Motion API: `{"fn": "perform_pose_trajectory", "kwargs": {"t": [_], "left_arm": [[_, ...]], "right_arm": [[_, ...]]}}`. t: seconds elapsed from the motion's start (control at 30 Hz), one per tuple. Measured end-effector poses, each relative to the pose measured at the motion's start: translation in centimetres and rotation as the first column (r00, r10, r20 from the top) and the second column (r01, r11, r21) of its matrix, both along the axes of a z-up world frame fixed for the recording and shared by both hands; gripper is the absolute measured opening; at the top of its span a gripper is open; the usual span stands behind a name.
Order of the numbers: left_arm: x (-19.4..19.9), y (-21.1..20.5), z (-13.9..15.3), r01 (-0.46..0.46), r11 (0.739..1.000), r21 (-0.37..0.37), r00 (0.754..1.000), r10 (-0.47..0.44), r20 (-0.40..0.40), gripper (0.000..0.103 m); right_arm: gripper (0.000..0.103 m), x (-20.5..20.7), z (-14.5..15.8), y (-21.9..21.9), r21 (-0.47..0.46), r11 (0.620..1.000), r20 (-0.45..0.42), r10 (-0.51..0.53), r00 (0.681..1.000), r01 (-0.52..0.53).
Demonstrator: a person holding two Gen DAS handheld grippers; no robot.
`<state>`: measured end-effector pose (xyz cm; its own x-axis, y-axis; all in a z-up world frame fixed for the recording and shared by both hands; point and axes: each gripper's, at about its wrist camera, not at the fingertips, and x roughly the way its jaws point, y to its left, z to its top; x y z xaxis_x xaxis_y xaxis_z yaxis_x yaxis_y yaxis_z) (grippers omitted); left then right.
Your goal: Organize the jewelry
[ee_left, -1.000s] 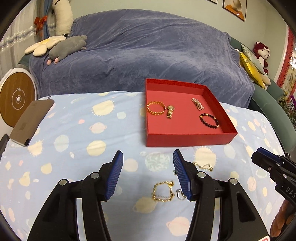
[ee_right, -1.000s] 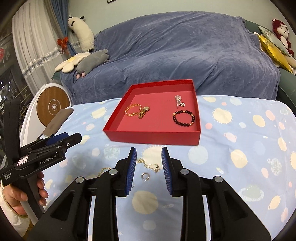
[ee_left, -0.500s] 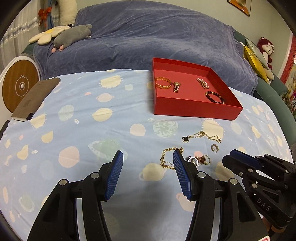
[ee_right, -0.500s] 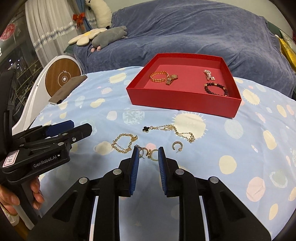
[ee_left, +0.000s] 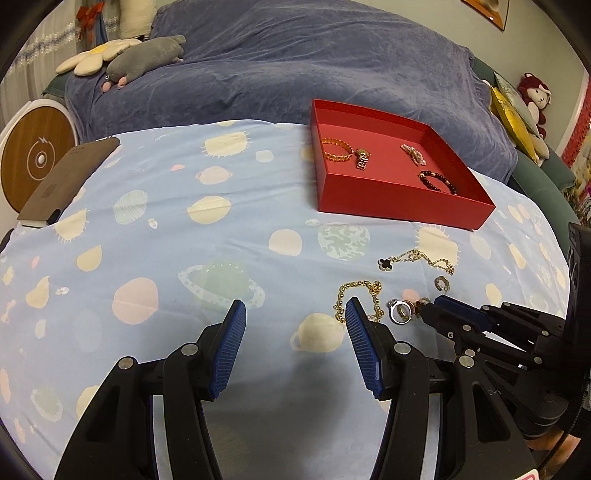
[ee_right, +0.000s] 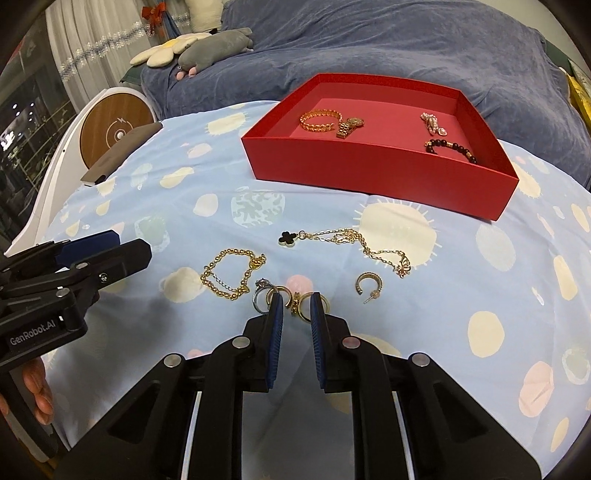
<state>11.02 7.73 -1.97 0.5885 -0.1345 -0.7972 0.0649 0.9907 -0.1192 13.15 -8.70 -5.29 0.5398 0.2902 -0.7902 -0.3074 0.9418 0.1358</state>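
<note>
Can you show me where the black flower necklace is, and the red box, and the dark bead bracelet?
black flower necklace (ee_right: 288,237), right wrist view, on the black clover charm.
red box (ee_right: 369,173), right wrist view, on its near outer wall.
dark bead bracelet (ee_left: 436,181), left wrist view, on its beads.

A table under a pale blue cloth (ee_left: 184,229) printed with planets stands before a sofa draped in a blue-grey throw (ee_left: 295,62), with a grey plush (ee_left: 147,61) and a flower cushion (ee_left: 96,59) on its left end. A round wooden disc in a white frame (ee_right: 114,131) stands at the table's left by a white curtain (ee_right: 92,44); a red-and-white plush (ee_left: 533,98) and a yellow cushion (ee_left: 511,110) lie at right, below a framed picture (ee_left: 491,11) on the pale wall
</note>
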Motion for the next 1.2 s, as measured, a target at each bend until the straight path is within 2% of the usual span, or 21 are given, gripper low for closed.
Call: {"fn": "perform_pose_trajectory", "kwargs": {"t": [0.07, 0.3, 0.57, 1.2], "left_arm": [[0.0, 0.3, -0.1, -0.006, 1.000, -0.005, 1.000, 0.006, -0.004, 0.054], [0.0, 0.1, -0.3, 0.003, 1.000, -0.009, 1.000, -0.003, -0.010, 0.054], [0.1, -0.6, -0.5, 0.026, 1.000, -0.011, 1.000, -0.026, -0.014, 0.054], [1.0, -4.3, -1.3, 0.075, 0.997, -0.030, 0.997, -0.076, -0.030, 0.054]], "right_arm": [[0.011, 0.2, -0.3, 0.0, -0.003, 1.000, -0.007, 0.000, 1.000, 0.000], [0.011, 0.2, -0.6, 0.1, -0.012, 1.000, -0.002, 0.005, 1.000, -0.005], [0.002, 0.2, -0.3, -0.5, -0.010, 1.000, 0.003, 0.004, 1.000, -0.004], [0.002, -1.1, 3.3, -5.6, 0.072, 0.995, 0.054, -0.079, 0.995, 0.075]]}}
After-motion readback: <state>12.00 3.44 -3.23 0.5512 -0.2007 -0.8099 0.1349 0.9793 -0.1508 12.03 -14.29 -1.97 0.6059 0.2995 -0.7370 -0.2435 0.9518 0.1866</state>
